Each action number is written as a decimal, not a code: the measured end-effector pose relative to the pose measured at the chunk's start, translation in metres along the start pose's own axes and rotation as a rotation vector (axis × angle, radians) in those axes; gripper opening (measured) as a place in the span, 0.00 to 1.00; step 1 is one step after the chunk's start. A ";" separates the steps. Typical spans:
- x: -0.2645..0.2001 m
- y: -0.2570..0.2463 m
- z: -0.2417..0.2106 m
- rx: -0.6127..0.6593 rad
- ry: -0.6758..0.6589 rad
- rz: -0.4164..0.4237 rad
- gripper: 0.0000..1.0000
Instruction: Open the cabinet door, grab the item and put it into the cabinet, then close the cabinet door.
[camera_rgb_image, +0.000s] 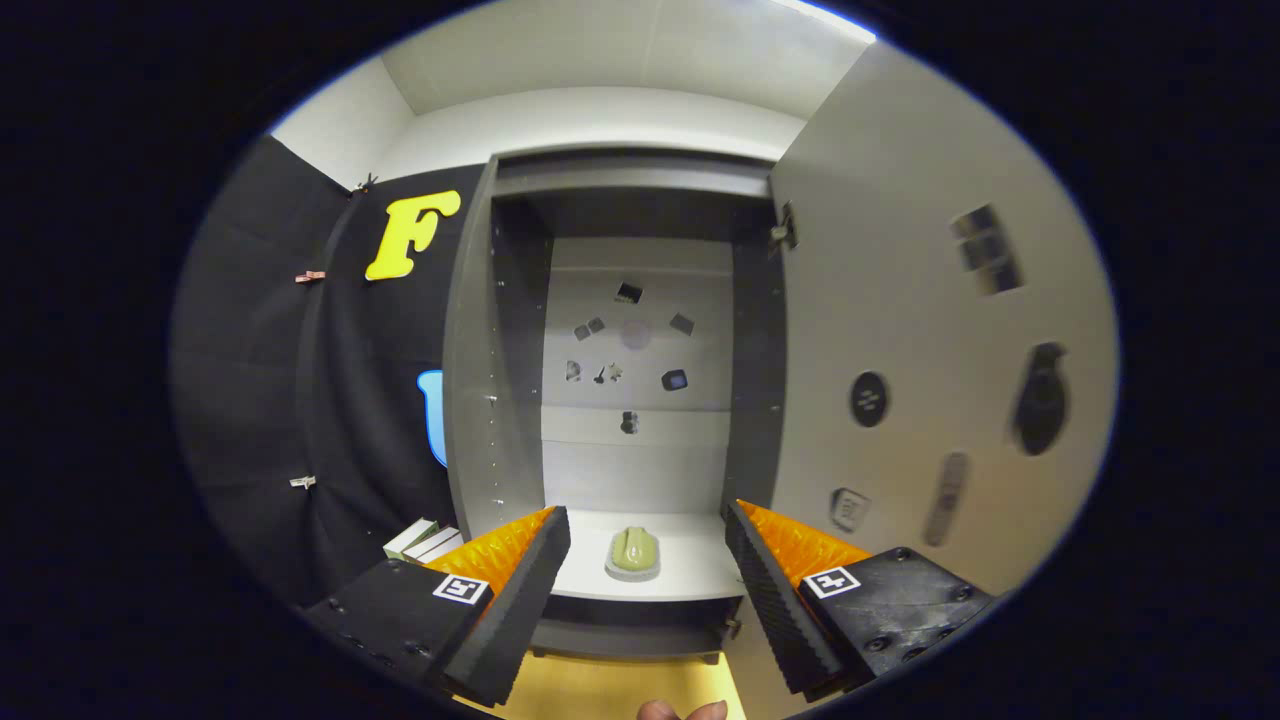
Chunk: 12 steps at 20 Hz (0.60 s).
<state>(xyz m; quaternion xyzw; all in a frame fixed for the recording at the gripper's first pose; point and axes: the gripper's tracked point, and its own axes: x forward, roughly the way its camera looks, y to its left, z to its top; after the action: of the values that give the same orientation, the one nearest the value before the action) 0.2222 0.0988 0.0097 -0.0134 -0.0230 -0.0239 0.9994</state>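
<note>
Spread wide and gripping nothing, the gripper (648, 560) faces straight into the cabinet (640, 190), with the item (634, 552) lying on the pale shelf (690, 575) just ahead of and between its fingers (520, 590). That item looks like a small green lump seated on a light dish or base, though at this size I cannot say for certain what it is. By my reading the task is well along: the cabinet door (930, 330) stands swung out to the right on its hinge (784, 230), the item already rests inside, and the fingers have no hold on it, so what remains is to draw back and push the door shut. The shelf is smooth and bare around the item, with the cabinet's pale back panel (636, 350) behind it carrying several small dark stickers (the inner face of the door carries more of them). A stack of books (425, 540) sits low to the left of the cabinet, beside the booth's black cloth wall (270, 400), and a yellow wooden surface (610, 690) runs below the shelf, where fingertips of a person (684, 711) just show.
</note>
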 end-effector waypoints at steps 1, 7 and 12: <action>-0.022 -0.006 0.002 -0.003 -0.008 -0.005 0.98; -0.131 -0.045 0.018 -0.009 -0.034 -0.031 0.98; -0.181 -0.118 0.021 0.009 -0.023 -0.147 0.98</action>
<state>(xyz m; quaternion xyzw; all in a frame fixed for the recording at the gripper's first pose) 0.0354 -0.0099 0.0253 -0.0074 -0.0357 -0.0971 0.9946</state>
